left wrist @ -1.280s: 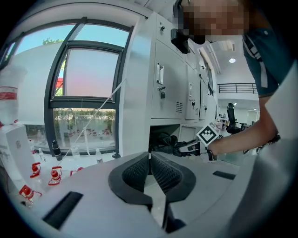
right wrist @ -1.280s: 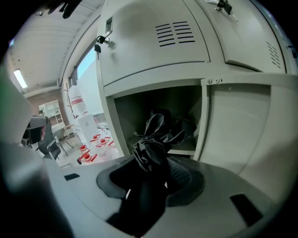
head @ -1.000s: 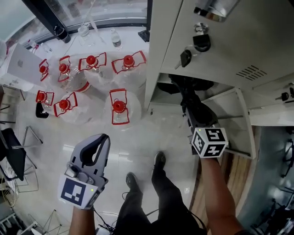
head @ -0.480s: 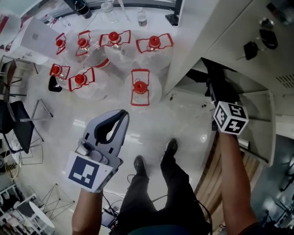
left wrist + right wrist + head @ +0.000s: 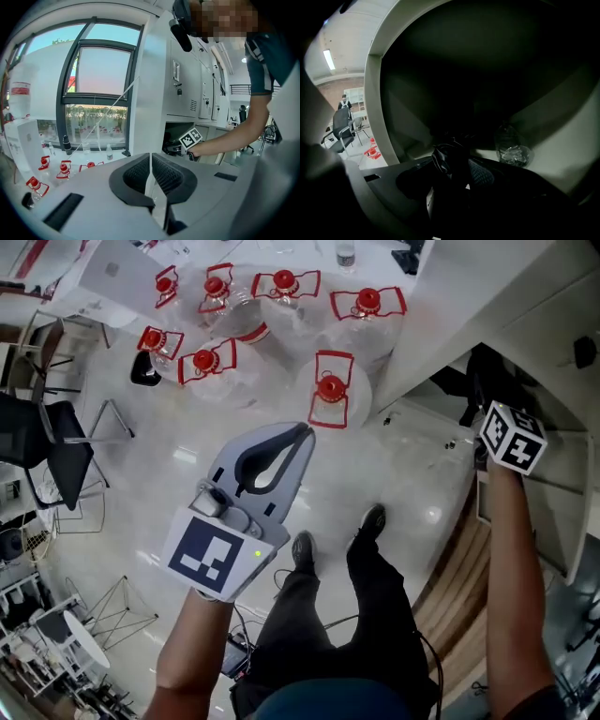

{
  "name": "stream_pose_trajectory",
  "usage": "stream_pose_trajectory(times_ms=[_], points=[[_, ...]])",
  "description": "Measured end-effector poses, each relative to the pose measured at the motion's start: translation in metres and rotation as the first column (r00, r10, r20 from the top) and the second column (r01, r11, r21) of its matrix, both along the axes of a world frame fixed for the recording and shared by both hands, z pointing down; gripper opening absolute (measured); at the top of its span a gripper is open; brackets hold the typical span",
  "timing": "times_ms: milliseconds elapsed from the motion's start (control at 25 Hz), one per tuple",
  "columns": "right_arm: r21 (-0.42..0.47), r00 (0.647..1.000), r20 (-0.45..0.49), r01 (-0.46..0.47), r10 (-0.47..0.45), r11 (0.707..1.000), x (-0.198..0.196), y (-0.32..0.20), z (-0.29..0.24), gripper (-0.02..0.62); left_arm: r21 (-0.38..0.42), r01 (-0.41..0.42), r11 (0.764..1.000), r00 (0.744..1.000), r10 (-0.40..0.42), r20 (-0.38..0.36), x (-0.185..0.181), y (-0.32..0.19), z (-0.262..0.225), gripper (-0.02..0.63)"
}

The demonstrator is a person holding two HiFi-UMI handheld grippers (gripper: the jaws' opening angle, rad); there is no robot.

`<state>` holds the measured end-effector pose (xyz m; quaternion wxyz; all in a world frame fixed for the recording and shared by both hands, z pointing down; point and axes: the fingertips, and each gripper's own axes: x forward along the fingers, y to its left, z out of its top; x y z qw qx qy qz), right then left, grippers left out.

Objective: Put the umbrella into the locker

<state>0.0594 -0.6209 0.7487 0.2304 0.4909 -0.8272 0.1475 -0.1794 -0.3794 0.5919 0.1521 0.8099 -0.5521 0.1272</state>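
The black folded umbrella (image 5: 442, 160) sits between the jaws of my right gripper (image 5: 451, 177), which is shut on it inside the dark locker (image 5: 440, 70). In the head view only that gripper's marker cube (image 5: 513, 437) shows at the locker opening (image 5: 480, 379); its jaws and the umbrella are hidden there. My left gripper (image 5: 299, 433) hangs over the floor, away from the locker, shut with nothing held. In the left gripper view its pads (image 5: 140, 174) meet, and the right cube (image 5: 191, 137) shows at the locker's mouth.
A clear plastic bottle (image 5: 513, 149) stands on the locker shelf, right of the umbrella. Several water jugs with red caps (image 5: 330, 390) crowd the white floor left of the locker. A black chair (image 5: 49, 442) is at the far left. The person's shoes (image 5: 372, 520) are below.
The right gripper has reached deeper into the locker with the umbrella. The left gripper has risen and drifted right, still shut. The view has swung left.
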Motion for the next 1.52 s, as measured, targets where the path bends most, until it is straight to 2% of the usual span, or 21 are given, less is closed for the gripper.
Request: stream_pose_trajectory(times_ms=[160,360,760,1120,1360,1520], points=[[0.0,1.0,0.017,-0.006,0.006,1.0,0.003,0.004,-0.005,0.212,0.014,0.0,1.0,1.0,0.0,0.004,-0.002,0.004,-0.015,0.032],[0.032,1.0,0.014,-0.023,0.023,0.999,0.007,0.025,-0.036,0.212,0.037,-0.008,0.999,1.0,0.008,0.004,-0.006,0.013,-0.038,0.032],[0.09,1.0,0.023,-0.015,0.013,0.996,0.023,0.105,-0.128,0.207,0.106,-0.046,0.993,0.999,0.045,0.012,-0.005,0.047,-0.107,0.032],[0.113,0.987,0.096,0.118,-0.129,0.987,0.007,0.2,-0.25,0.15,0.181,-0.065,0.981,0.998,0.065,0.006,0.001,0.091,-0.195,0.032],[0.137,0.958,0.172,0.207,-0.229,0.969,-0.008,0.277,-0.336,0.109,0.235,-0.095,0.967,0.995,0.093,0.017,0.009,0.126,-0.243,0.032],[0.173,0.943,0.204,0.231,-0.264,0.957,-0.013,0.326,-0.392,0.092,0.276,-0.122,0.953,0.993,0.118,0.031,0.013,0.152,-0.278,0.032]])
